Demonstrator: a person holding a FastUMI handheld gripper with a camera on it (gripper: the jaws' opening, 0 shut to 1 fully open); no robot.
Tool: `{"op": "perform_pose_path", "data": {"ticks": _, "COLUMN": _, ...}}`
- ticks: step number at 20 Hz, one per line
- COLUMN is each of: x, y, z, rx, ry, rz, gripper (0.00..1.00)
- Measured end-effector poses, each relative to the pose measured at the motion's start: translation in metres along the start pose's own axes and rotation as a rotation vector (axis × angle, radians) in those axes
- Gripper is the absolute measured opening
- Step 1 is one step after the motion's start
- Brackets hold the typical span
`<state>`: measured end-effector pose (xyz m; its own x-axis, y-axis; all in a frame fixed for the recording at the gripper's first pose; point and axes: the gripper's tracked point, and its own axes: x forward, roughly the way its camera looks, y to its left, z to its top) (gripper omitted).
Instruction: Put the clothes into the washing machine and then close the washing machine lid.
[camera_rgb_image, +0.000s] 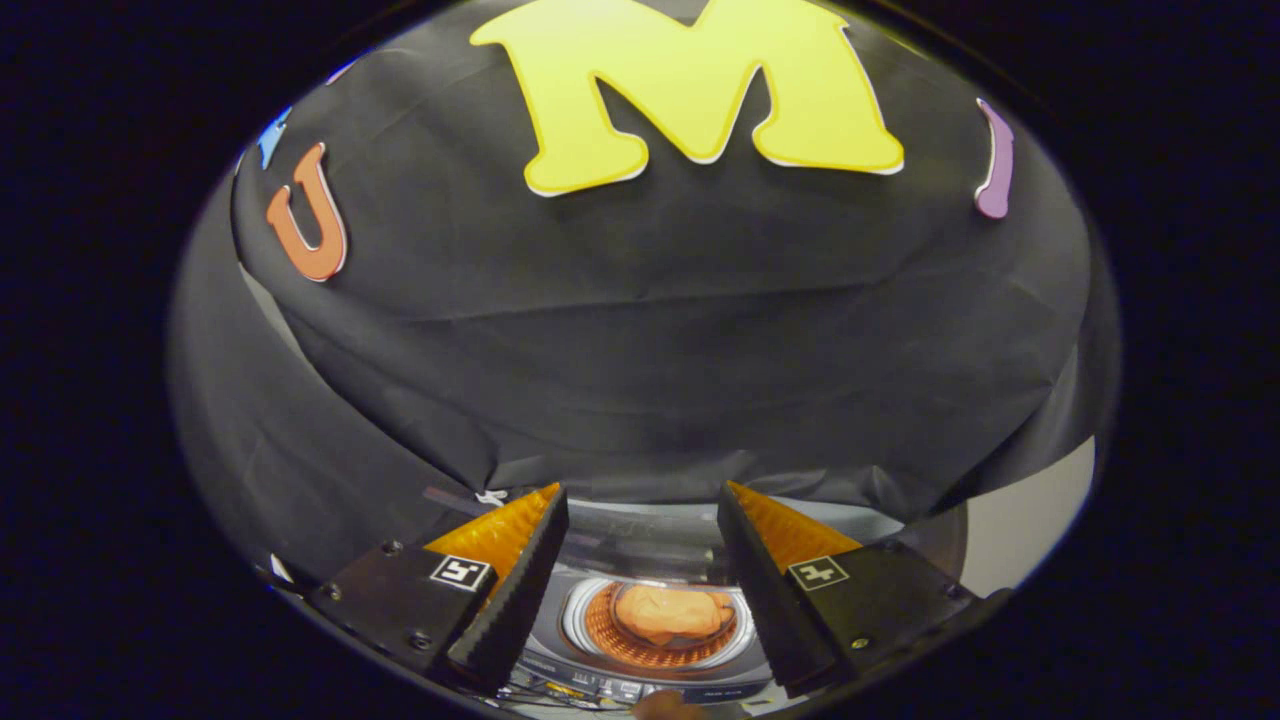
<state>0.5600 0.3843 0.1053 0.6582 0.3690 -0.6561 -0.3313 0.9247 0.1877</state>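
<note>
Since the clothes (672, 612) are already lying in the washing machine (655, 660), the next job, as I judge it, is closing the lid. The clothes are sitting as a soft orange lump down between the two fingers of the tongs (642, 590), low and a little ahead of them. They are resting inside the round tub (600, 635), which is glowing orange and has a pale ring around it. Nothing else is showing in the tub.

The tongs are standing wide open and are holding nothing. Their fingers are hanging above the machine, not touching it.

To close the lid well, I think the tongs should be reaching just beyond the tub, where a grey, shiny part (650, 540) is standing up; that may be the lid, but I cannot tell for sure. Pushing slowly is best, so no cloth is getting pinched at the rim.

Beyond all that, the black cloth wall (650, 330) is hanging.
</note>
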Motion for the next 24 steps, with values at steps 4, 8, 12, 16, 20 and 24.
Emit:
{"op": "perform_pose_path", "data": {"ticks": 4, "x": 0.038, "y": 0.000, "z": 0.001, "rx": -0.005, "ry": 0.005, "rz": -0.022, "gripper": 0.93}}
{"op": "perform_pose_path", "data": {"ticks": 8, "x": 0.064, "y": 0.004, "z": -0.010, "rx": 0.014, "ry": 0.028, "rz": -0.026, "gripper": 0.94}}
{"op": "perform_pose_path", "data": {"ticks": 12, "x": 0.070, "y": 0.004, "z": -0.016, "rx": -0.028, "ry": 0.014, "rz": -0.046, "gripper": 0.94}}
{"op": "perform_pose_path", "data": {"ticks": 16, "x": 0.077, "y": -0.001, "z": -0.019, "rx": -0.031, "ry": 0.007, "rz": -0.047, "gripper": 0.94}}
{"op": "perform_pose_path", "data": {"ticks": 20, "x": 0.073, "y": -0.001, "z": -0.020, "rx": -0.040, "ry": -0.018, "rz": -0.041, "gripper": 0.94}}
{"op": "perform_pose_path", "data": {"ticks": 24, "x": 0.071, "y": 0.000, "z": -0.021, "rx": -0.046, "ry": -0.050, "rz": -0.041, "gripper": 0.94}}
